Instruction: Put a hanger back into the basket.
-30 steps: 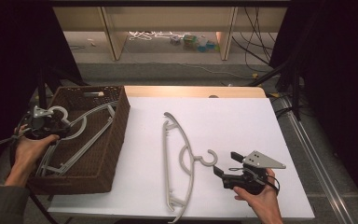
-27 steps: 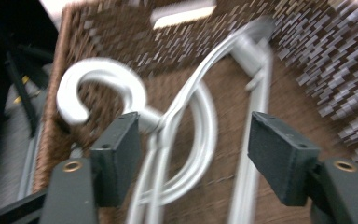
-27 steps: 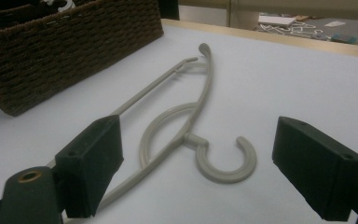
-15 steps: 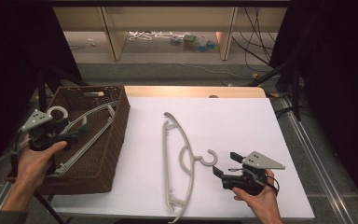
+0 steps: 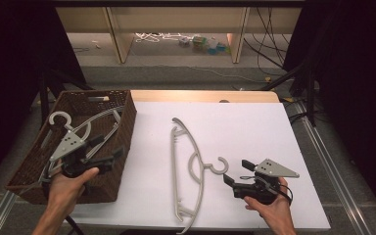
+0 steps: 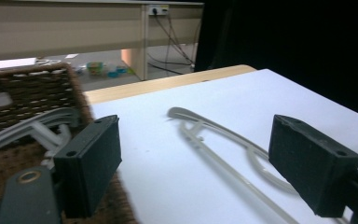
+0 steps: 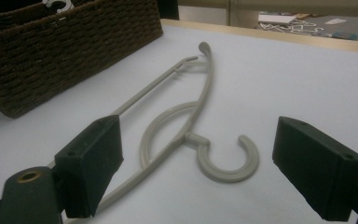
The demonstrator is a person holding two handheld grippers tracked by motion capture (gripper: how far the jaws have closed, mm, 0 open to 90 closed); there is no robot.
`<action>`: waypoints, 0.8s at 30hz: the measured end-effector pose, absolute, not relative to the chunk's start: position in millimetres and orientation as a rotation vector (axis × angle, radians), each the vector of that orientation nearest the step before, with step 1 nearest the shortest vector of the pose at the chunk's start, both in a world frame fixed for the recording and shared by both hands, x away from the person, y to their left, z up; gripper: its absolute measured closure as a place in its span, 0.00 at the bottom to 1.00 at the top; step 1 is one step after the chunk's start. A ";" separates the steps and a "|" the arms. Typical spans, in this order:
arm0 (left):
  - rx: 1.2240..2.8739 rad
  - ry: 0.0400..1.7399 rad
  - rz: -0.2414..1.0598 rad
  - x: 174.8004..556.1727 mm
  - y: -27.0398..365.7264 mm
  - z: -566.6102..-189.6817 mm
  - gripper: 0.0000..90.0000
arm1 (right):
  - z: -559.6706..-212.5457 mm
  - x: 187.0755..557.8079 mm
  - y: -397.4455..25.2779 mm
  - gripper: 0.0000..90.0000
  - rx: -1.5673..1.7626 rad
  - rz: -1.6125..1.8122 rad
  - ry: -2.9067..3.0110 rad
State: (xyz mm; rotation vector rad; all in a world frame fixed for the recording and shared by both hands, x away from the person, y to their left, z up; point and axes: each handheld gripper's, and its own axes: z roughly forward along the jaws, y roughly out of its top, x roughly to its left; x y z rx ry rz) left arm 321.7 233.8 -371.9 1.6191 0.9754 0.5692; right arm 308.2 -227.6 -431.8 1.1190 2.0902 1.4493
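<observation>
Hand-held gripper on the left [image 5: 111, 157] is over the near right part of the wicker basket [image 5: 122, 122] in the high view, and its jaws stand apart with nothing between them. The person's left hand [image 5: 66, 183] holds it from below, with the forearm coming in from the bottom edge. The right hand-held gripper [image 5: 232, 178] sits low over the white worktop [image 5: 254, 122], just to the right of the grey hanger [image 5: 188, 166], with its jaws also apart and pointing at the hook of the hanger. The right hand [image 5: 269, 205] grips it from behind. The hanger lies flat on the middle of the worktop. A second hanger [image 5: 85, 125] lies inside the basket.

From the left gripper view, the two black pads [image 6: 91, 163] are wide open and empty. Between them I see the worktop [image 6: 158, 177] and the hanger [image 6: 223, 149] lying farther off. The basket [image 6: 28, 93] is at the left, with a hanger [image 6: 32, 126] in it.

From the right gripper view, the pads [image 7: 93, 163] are wide apart. The hook of the hanger [image 7: 228, 158] lies on the worktop [image 7: 298, 79] between them, not touched. The basket [image 7: 60, 46] stands at the upper left.
</observation>
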 end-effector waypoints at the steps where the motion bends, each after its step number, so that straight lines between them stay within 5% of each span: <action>1: 1.621 0.955 0.572 320.3 229.5 -372.8 0.19 | -431.7 308.2 -227.6 0.19 1.122 1.449 2.091; 24: 1.700 0.831 0.504 292.1 187.2 -421.9 0.18 | -434.8 309.7 -221.1 0.18 1.151 1.425 2.092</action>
